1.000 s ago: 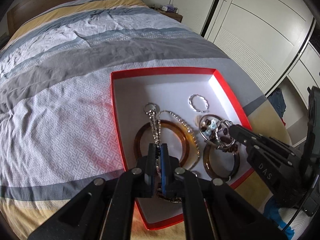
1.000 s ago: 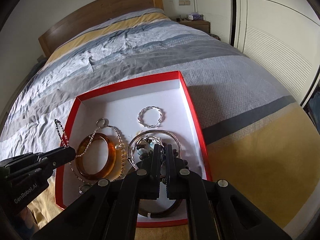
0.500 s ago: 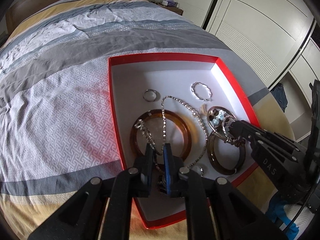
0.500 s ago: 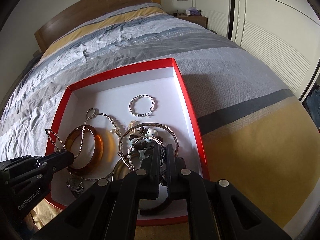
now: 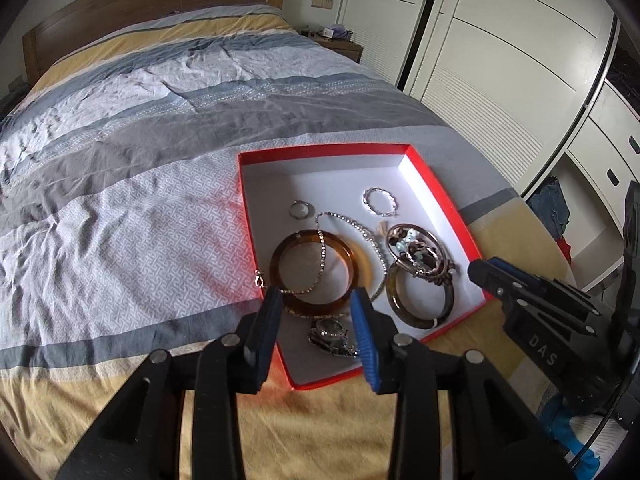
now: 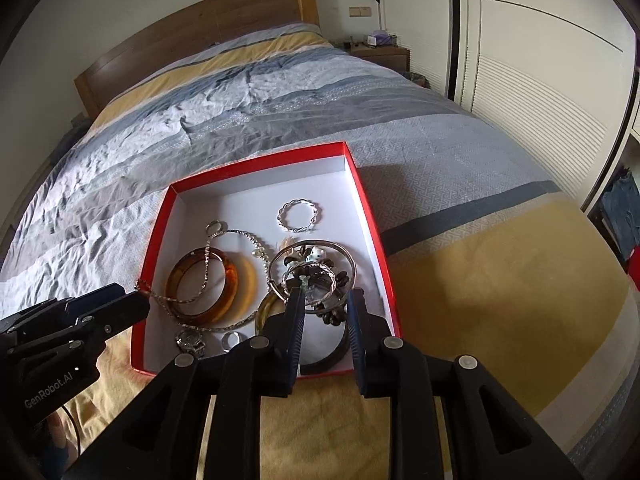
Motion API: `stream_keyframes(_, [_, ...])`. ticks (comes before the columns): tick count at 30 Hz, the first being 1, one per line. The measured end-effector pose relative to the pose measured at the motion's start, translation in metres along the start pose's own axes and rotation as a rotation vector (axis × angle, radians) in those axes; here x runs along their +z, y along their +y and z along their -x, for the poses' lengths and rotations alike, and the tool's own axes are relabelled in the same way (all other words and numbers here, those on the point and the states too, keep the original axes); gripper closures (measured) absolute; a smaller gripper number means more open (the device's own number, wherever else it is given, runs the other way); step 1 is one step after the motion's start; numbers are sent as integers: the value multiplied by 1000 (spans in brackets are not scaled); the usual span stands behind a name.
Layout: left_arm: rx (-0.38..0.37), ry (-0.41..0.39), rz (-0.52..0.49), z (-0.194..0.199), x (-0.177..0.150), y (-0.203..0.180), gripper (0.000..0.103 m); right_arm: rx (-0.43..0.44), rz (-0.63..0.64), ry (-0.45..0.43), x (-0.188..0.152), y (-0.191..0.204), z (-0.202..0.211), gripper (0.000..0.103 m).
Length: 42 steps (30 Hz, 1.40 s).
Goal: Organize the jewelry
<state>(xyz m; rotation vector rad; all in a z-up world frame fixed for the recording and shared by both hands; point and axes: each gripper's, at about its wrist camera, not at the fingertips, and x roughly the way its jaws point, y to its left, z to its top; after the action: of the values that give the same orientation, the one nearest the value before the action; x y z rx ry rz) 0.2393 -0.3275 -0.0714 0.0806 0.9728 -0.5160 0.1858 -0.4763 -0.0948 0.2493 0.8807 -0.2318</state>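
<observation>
A red box [image 5: 436, 184] with a white inside lies on the bed; it also shows in the right wrist view [image 6: 370, 216]. Inside lie an amber bangle [image 5: 352, 258] [image 6: 234, 276], a silver chain [image 5: 322, 256] draped over it with one end over the box's left rim [image 6: 142, 285], a twisted silver bracelet [image 5: 380, 202] [image 6: 298, 216], a small ring [image 5: 299, 210], a watch [image 5: 330, 330] [image 6: 190, 340], a dark bangle [image 5: 420, 308] and a bundle of silver and beaded bracelets [image 5: 420, 250] [image 6: 316, 270]. My left gripper [image 5: 316, 304] is open and empty above the box's near edge. My right gripper [image 6: 323, 300] is open and empty above the bundle.
The bed has a striped grey, blue and yellow cover [image 5: 140, 160] and a wooden headboard [image 6: 192, 44]. White wardrobe doors [image 5: 500, 60] stand to the right. A nightstand [image 6: 380, 50] sits at the far corner.
Both grippers opened. The left let go of the silver chain, which now lies over the amber bangle. The right let go of the bracelet bundle. Both pulled back from the box.
</observation>
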Motion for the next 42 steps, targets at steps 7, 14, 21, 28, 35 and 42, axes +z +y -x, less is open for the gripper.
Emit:
stream_keyframes(7, [24,-64,-3,47,-15,-3,63,1,-1,-27,-13,6,41,79])
stream_keyframes(14, [92,-138,-14,104,-43,-1,55,30,36,-65,-27,29,85,73])
stream_keyframes(21, [131,-172,14,153,-71,16,52,61,96,-83,-48,62,120,69])
stream_keyframes(28, [158,-234,60,193,-103,35,52,85,139,-109,-70,89,150,65])
stream_keyframes(35, [201,-258,66,228,-125,49,52,106,179,-133,-88,110,177,64])
stream_keyframes(42, [241,-241,70,254,-145,60,52,128,203,-150,-107,125,199,61])
